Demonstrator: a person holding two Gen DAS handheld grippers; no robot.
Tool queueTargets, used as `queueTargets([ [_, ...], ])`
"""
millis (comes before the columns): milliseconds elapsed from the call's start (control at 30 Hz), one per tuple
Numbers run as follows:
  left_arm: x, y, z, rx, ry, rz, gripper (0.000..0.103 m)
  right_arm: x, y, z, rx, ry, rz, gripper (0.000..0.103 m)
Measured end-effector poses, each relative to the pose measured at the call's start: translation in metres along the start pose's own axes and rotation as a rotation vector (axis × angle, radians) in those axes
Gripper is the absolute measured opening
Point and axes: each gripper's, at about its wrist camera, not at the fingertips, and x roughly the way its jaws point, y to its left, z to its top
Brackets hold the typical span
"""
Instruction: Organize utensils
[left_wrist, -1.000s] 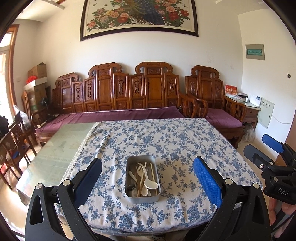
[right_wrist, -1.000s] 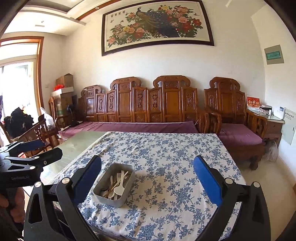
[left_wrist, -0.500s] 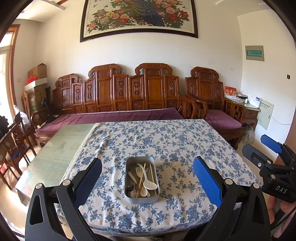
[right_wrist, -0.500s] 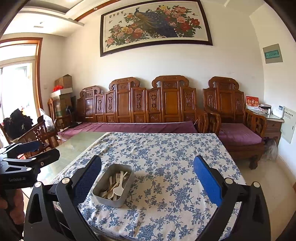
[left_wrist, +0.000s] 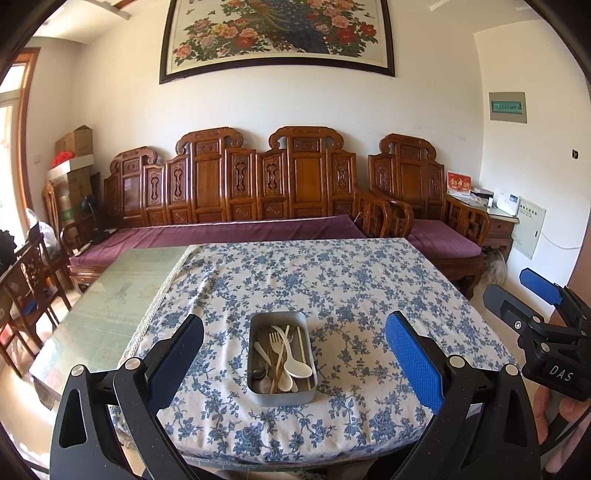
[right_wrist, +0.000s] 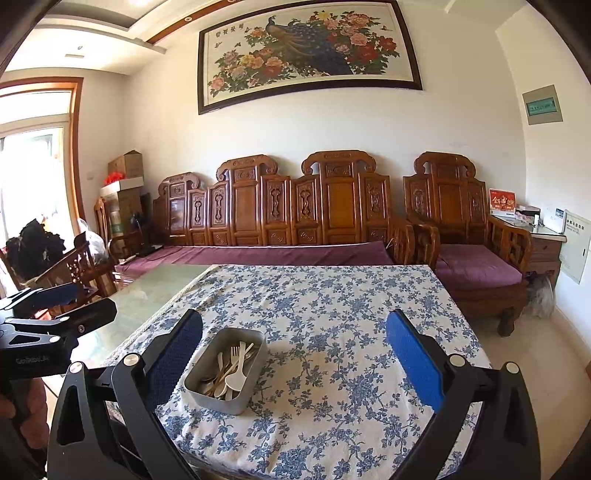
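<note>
Left wrist view — left gripper (left_wrist: 293, 360) wide open, holding nothing | right gripper (right_wrist: 293, 354) wide open too | metal tin (left_wrist: 282, 391) of spoons and forks on flowery tablecloth (left_wrist: 351, 288)

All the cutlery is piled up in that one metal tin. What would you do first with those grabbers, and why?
Probably lower the left hand-held gripper toward the metal tin, aiming for the white spoon lying on top of the pile. Both hand-held grippers are open and hold nothing; the right hand-held gripper sits off to the tin's side, while the left one already faces it squarely on the floral tablecloth.
</note>
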Motion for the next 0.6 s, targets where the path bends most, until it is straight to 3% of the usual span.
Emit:
queueTargets([
  [600, -0.0035, -0.0016, 0.0009, -0.001, -0.007, -0.001, 0.095, -0.0004, -0.0006, 0.0006, 0.004, -0.001, 0.001, 0.100],
])
